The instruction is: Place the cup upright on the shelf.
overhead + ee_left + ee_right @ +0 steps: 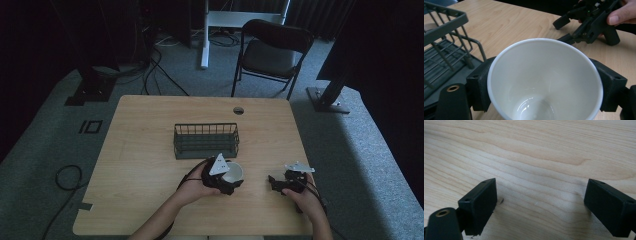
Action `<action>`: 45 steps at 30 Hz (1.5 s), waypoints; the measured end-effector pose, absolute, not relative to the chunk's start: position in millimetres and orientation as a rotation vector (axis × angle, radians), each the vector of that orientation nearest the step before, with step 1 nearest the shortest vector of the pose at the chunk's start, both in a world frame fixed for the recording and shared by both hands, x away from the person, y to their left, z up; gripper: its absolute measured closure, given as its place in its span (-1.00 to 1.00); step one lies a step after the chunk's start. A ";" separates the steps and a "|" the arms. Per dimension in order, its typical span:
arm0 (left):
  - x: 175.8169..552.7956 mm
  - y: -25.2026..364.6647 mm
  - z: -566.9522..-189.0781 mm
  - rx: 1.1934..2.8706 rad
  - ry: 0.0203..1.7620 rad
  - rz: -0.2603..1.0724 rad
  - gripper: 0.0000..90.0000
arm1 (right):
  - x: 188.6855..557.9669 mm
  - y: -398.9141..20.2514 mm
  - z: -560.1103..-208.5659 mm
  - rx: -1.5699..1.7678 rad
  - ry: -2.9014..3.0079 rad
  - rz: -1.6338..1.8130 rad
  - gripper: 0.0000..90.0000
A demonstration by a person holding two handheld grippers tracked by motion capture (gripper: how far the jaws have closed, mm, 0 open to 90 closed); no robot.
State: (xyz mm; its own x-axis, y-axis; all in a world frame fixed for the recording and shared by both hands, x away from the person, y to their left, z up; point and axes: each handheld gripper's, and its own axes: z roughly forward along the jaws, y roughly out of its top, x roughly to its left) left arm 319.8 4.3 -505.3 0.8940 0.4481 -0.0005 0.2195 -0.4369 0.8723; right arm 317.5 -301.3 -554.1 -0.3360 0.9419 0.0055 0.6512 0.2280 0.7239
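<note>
Near the front edge of the wooden table, just in front of the wire basket, the person's left gripper is clamping a white cup. Its two black jaws are pressing against opposite sides of the cup's wall just under the rim, as the left gripper view shows, with the cup sitting squarely between them. Nothing else is touching the cup that I can see.

The right gripper is resting low over the tabletop well to the right of the cup, in the person's right hand. Its jaws are standing wide apart with only bare wood grain between them, and the right gripper view shows them hovering close to the table without pinching anything. From the left gripper view the right gripper is lying beyond the cup, apart from it, with a thumb wrapping over its body.

The cup is looking plain, white and glossy, with a round rim and walls tapering down to a narrower bottom. It is standing with its mouth up and is holding nothing inside; a faint shine is showing on its inner floor. The basket, dark grey wire, is sitting just beside the cup.
</note>
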 end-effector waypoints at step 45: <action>326.0 21.3 -431.1 1.952 0.492 0.378 -0.55 | 317.5 -301.1 -553.9 1.468 2.071 0.892 -0.76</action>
State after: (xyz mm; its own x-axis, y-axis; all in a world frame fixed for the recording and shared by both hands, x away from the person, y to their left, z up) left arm 326.0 21.3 -431.1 0.8659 0.4984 0.0431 0.1704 -0.3748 0.9113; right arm 317.5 -301.1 -553.9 -0.3342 0.9425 0.0081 0.6537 0.2255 0.7224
